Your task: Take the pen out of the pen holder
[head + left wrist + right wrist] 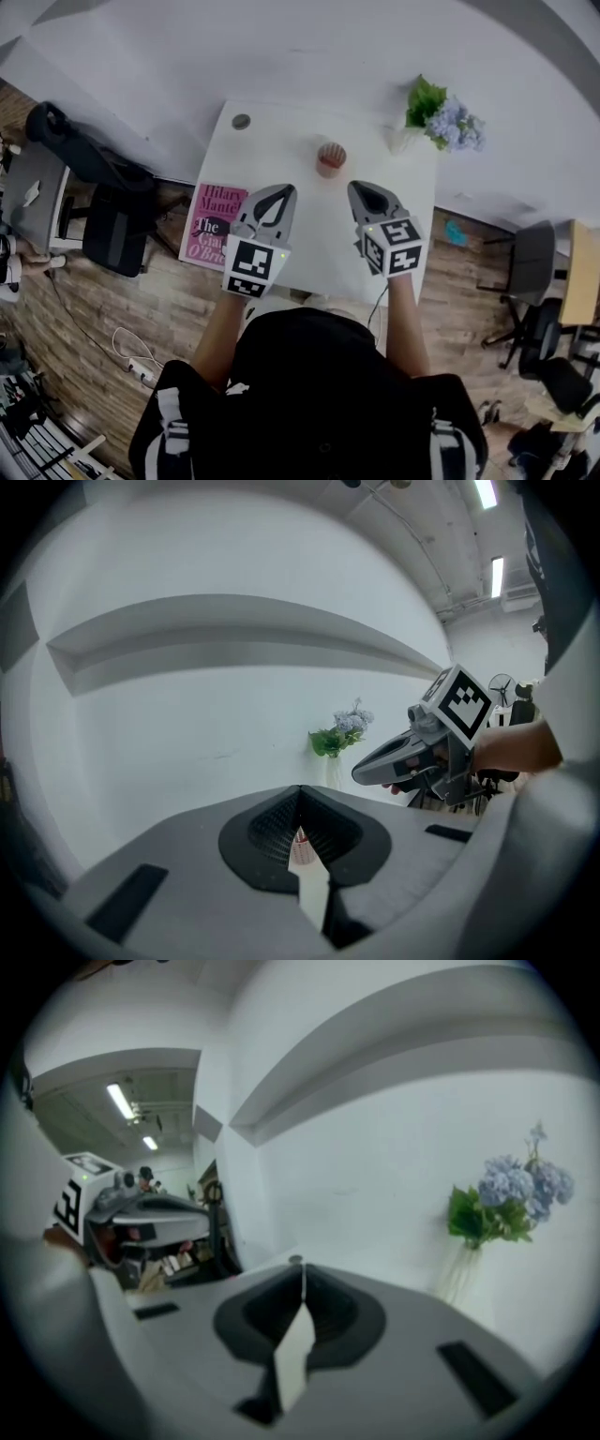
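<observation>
Pen holder (331, 157) stands upright near the middle of the white surface (281, 141), ahead of and between my two tools; the pen itself is too small to make out, so I take it to be inside. My left tool (284, 192) has its jaws together on nothing; my right tool (357, 187) is likewise closed and empty; both hang short of the holder, neither touching it. To do this well, I judge that one tool must open before it nears the rim; I would come in from above, close on the pen's shaft alone and lift straight up; the other tool could steady the holder's wall, since a light cup may tip or ride up with the pen.
</observation>
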Demonstrator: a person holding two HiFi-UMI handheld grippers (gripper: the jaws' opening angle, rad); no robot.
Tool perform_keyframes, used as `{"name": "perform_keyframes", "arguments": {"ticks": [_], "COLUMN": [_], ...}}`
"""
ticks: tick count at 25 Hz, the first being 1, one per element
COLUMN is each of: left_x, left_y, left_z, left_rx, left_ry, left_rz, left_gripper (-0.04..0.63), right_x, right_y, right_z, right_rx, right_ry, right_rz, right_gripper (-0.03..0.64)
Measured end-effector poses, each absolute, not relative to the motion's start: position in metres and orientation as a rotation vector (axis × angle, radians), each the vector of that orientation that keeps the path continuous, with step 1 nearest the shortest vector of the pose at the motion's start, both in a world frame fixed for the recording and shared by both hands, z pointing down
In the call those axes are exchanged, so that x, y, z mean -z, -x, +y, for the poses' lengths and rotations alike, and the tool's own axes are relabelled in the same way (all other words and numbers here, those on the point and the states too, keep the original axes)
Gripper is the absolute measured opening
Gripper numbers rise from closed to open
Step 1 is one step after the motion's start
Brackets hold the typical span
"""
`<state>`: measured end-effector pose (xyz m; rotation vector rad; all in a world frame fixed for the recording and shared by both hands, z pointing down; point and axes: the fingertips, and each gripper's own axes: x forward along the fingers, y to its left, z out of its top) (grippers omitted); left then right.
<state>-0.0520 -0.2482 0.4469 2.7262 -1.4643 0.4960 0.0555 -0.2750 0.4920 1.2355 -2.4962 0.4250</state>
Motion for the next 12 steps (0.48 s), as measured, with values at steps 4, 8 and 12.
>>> {"name": "perform_keyframes", "arguments": {"ticks": [4,8,12], "left_x": [-0.449,-0.455,-0.462], "left_y": [0.054,0.059,0.063], "left_z": [-0.262,-0.275,-0.285], "left_rx": [-0.499,-0.503,-0.511], "left_ry": [-2.751,-2.764,-2.769], "left_rz": [-1.398,-1.336,-1.285], "left_gripper": [0.021,0.021,0.021], "right_x": [-0.505,-0.522,-0.545], "right_y": [-0.051,-0.046,-0.044], "right_z": [-0.282,-0.289,-0.297], "right_rx": [-0.458,-0.481,-0.496], "right_ry": [-1.244,-1.23,-1.209], "right_rz": [-2.431,-2.373,-2.299], "right_gripper": [0.035,0.035,0.035]}}
